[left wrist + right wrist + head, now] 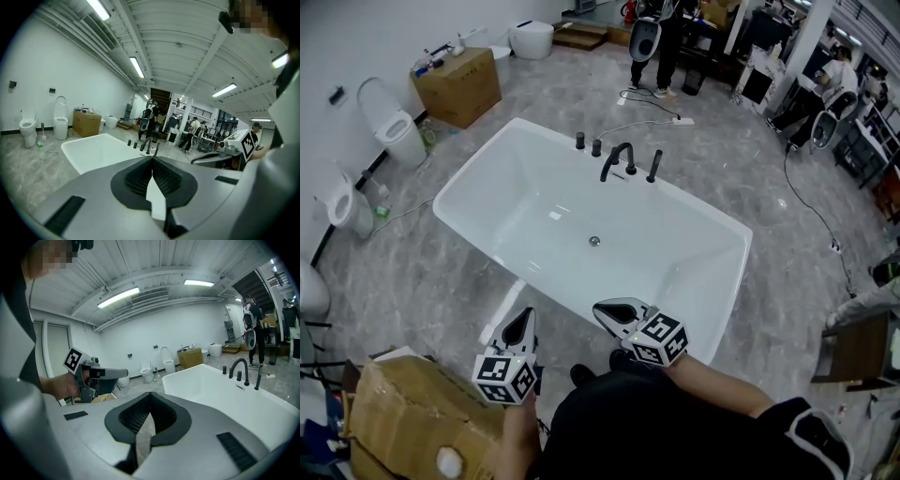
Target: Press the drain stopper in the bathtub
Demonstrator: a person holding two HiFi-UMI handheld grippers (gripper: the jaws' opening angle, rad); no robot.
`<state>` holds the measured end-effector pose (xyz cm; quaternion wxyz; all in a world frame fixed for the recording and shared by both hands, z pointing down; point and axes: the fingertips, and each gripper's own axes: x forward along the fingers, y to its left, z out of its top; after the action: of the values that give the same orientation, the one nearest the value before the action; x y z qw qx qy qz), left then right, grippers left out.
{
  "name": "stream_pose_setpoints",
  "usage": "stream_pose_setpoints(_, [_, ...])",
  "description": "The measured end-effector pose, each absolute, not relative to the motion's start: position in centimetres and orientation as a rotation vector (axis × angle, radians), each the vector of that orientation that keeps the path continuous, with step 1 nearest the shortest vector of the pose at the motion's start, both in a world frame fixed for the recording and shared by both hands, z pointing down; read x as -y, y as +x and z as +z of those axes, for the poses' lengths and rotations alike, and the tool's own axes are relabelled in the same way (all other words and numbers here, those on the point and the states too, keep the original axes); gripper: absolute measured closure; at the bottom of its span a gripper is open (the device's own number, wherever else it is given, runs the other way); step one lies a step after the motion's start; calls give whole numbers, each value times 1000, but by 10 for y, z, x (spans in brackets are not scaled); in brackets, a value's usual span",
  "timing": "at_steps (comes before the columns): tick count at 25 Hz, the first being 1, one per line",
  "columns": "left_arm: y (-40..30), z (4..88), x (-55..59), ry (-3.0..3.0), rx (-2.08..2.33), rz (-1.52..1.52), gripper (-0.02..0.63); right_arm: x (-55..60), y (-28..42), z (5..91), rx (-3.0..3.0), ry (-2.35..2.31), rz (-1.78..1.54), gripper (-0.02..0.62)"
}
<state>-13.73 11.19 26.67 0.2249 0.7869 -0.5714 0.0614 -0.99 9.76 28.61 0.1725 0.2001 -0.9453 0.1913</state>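
Observation:
A white freestanding bathtub [487,178] fills the middle of the head view, with a small round metal drain stopper [594,241] in its floor. Black faucet fittings [617,159] stand on the far rim. Both grippers hover outside the near rim, well short of the stopper. My left gripper [521,324] is shut with nothing in it, tips touching [151,158]. My right gripper [606,310] is also shut and empty, tips together [150,394]. The tub shows in the left gripper view [101,150] and the right gripper view [220,394].
A cardboard box [412,412] sits at the lower left by my body. Toilets [394,127] line the left wall, with another box [459,84] behind. A cable [811,202] runs across the floor at right. People stand at the back [661,37].

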Motion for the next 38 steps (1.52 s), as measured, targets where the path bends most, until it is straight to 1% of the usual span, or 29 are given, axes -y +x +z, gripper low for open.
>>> stream_pose_setpoints(5, [-125,268,-80,2164,1576,180,594,-65,7,287,2688,575,543,580])
stream_pose_setpoints(14, [-72,273,-27,2201,1598,261,594,-17,60,309,2708,563,550,580])
stream_pose_setpoints(21, [-64,276,17,2220,1564,266,594,21,76,320,2672,615,586,580])
stream_pose_setpoints(30, [-90,308,72,2217,1457,294,594,65,31,342,2604,629,632,580])
stream_pose_setpoints(38, [-133,336,110,2191,1417,322,594,99,-36,364,2567,561,672,580])
